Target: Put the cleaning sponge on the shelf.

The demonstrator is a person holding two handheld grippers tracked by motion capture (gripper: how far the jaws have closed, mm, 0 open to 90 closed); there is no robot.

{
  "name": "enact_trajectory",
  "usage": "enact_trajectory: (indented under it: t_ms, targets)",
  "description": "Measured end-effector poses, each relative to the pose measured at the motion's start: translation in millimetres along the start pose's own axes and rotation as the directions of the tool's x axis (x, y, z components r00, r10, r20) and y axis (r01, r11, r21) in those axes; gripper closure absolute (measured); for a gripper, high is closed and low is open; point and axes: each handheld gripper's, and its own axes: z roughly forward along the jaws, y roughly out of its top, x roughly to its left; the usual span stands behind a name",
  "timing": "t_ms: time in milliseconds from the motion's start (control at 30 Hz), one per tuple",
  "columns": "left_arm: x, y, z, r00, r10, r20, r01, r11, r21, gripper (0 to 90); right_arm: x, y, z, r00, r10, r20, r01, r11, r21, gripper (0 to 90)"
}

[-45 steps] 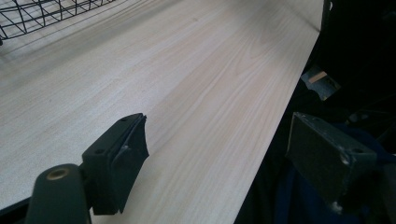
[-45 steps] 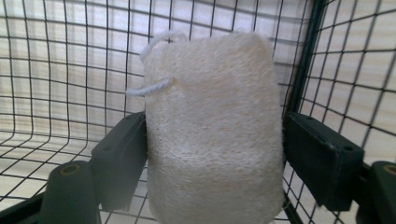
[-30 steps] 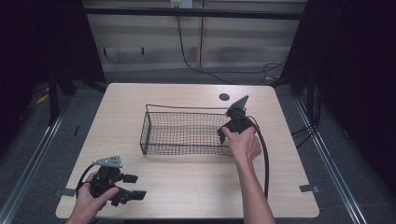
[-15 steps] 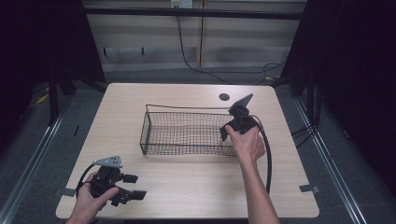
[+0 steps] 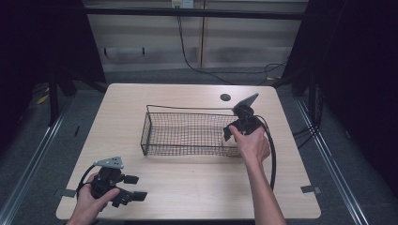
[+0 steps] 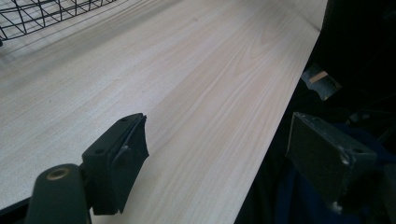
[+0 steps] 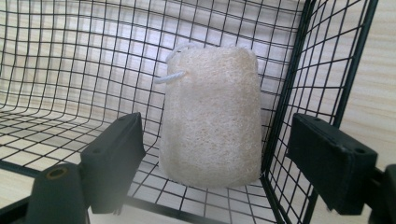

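On the left I see my left gripper (image 5: pixel 123 194) low at the near left corner of the surface (image 5: pixel 187 187). My left hand (image 5: pixel 91 201) holds it just above the wood. Its fingers (image 6: pixel 116 163) are wide apart and nothing is between them. In the left gripper view one finger sits over the light wood and the other hangs past the edge of the surface, over the dark floor.

In the middle of the surface sits a black wire basket (image 5: pixel 187 133). It is long and low, and I can see the wood through its mesh.

At the right end of the basket is my right gripper (image 5: pixel 233 133), with my right hand (image 5: pixel 253 143) behind it. It points into the basket from the right end. A loofah sponge (image 7: pixel 210 116) stands upright in the right corner of the basket, close to the end wall. It is pale and rough, with a white cord loop (image 7: pixel 175 65) at its top. My right fingers (image 7: pixel 114 158) stand wide, and they have just been opening a bit more. One finger is inside the basket and the other is outside the end wall. The sponge is ahead of them, between the two, and they do not touch it.

A black cable (image 5: pixel 272 154) trails from the right gripper back along my arm.
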Motion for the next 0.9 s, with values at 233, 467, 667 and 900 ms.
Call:
enact_trajectory:
  t_ms: [233,467,667,900]
  targets:
    - [-0.1,0.1,0.2,1.0000,0.002,0.000,-0.002,1.0000,0.000,19.6,-1.4,-4.0,-4.6,0.9997,-0.011,-0.020,0.010,0.9999,-0.008,19.4]
    - [0.1,0.0,0.5,1.0000,0.001,0.002,-0.001,1.0000,0.001,19.7,-3.8,-10.7,-13.0,0.9988,-0.032,-0.037,0.031,0.9991,-0.029,20.1]
    - [0.5,0.2,0.5,1.0000,0.003,0.002,-0.003,1.0000,0.007,19.7,-0.2,-17.4,-19.5,0.9968,-0.060,-0.053,0.056,0.9968,-0.057,21.5]
    - [0.5,0.0,1.1,1.0000,0.001,-0.004,-0.001,1.0000,0.007,19.7,4.8,-25.3,-29.7,0.9937,-0.087,-0.071,0.082,0.9937,-0.076,21.8]
